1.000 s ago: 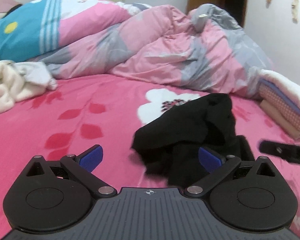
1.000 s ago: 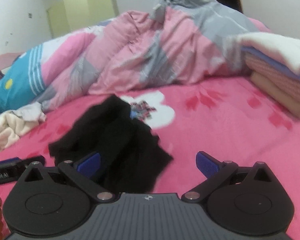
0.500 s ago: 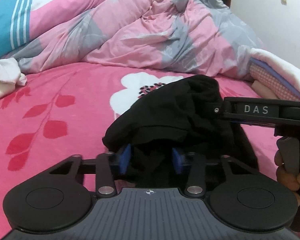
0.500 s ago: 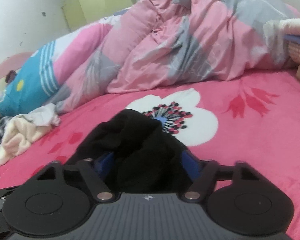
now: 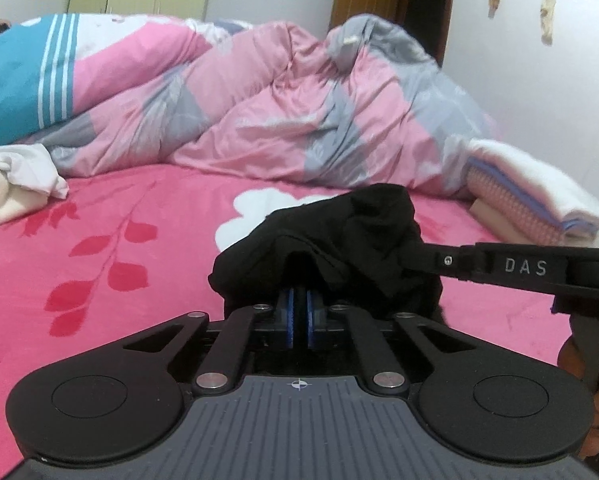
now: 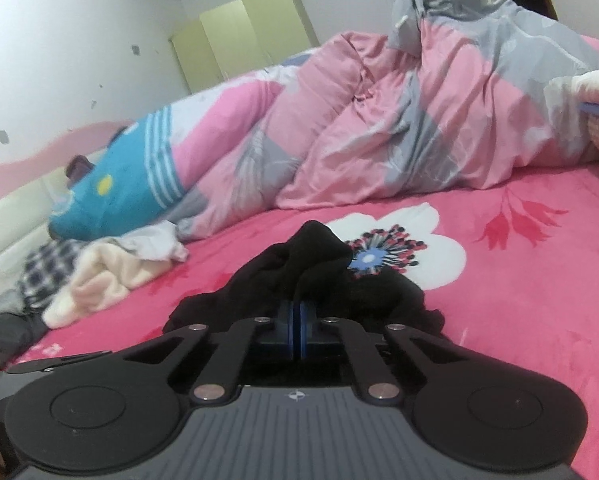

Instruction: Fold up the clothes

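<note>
A crumpled black garment (image 5: 351,240) lies bunched on the pink flowered bedspread (image 5: 139,248). My left gripper (image 5: 299,312) is shut on its near edge, blue pads pressed together with black cloth draped over them. My right gripper (image 6: 298,320) is shut on the same black garment (image 6: 315,268) from its other side. The right gripper's black body reaches into the left wrist view (image 5: 519,268) from the right, touching the garment. The fingertips are hidden under the cloth.
A rumpled pink and grey duvet (image 5: 299,112) fills the back of the bed. A folded stack of clothes (image 5: 531,204) sits at the right. A loose pile of cream, grey and checked clothes (image 6: 91,280) lies at the left.
Both grippers went from wide open to shut on the black garment. They moved in over it, and the garment is now bunched up between them.
</note>
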The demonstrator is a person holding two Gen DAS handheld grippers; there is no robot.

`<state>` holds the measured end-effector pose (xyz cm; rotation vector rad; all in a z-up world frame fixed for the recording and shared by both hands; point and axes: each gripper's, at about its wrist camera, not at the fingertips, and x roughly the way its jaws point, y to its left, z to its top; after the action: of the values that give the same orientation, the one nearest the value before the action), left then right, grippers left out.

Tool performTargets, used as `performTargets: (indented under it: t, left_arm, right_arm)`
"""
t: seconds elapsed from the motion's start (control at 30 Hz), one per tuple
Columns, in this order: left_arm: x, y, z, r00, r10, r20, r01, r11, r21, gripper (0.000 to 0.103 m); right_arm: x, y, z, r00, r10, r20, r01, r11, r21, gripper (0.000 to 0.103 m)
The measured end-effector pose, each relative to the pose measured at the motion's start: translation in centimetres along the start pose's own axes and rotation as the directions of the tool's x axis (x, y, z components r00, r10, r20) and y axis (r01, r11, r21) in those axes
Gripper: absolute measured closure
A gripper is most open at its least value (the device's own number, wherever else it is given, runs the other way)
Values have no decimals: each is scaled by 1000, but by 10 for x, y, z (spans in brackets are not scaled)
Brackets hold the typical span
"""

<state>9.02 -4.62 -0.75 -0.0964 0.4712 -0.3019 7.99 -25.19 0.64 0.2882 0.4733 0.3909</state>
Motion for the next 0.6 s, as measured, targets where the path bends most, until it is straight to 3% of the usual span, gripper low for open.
performTargets:
  t: [0.27, 0.43, 0.6]
  left_arm:
    - [-63, 4, -1, 993, -55, 104, 56, 998, -2, 103]
    - [-74, 12, -11, 995, -83, 50, 85, 995, -46, 103]
    - [-79, 12, -25, 997, -76, -8, 75, 995, -63, 102]
  right_arm:
    - [-58, 24, 0, 994, 92, 61, -94, 995, 39, 101]
    - [-96, 17, -13, 992, 84, 95, -94, 990, 109, 101]
    - [-129, -12, -34, 995, -28, 94, 8, 978, 209, 103]
